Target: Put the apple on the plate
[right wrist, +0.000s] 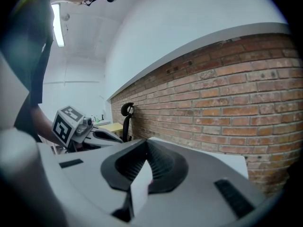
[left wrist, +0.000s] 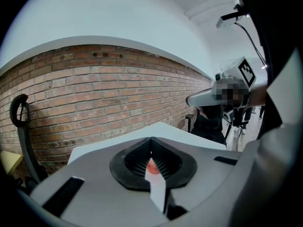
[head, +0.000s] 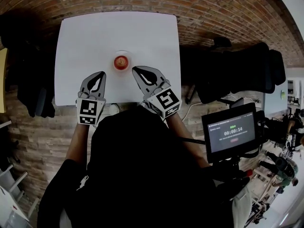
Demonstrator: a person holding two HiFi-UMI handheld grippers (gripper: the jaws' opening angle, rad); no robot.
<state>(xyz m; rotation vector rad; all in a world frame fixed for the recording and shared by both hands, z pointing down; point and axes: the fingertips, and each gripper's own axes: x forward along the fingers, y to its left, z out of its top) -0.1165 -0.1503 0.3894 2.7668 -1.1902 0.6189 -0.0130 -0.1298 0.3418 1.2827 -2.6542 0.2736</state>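
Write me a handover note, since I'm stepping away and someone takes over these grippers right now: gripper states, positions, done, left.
Left gripper: shut, empty, over the table's near edge.
Right gripper: shut, empty, alongside it.
Apple: on the plate at mid-table, just beyond both tips; neither touches it.
Done: apple is on the plate.
Left: apparently nothing; keep both grippers clear.

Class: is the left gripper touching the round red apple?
Apart: the head view shows bare white table between the left gripper and the apple.
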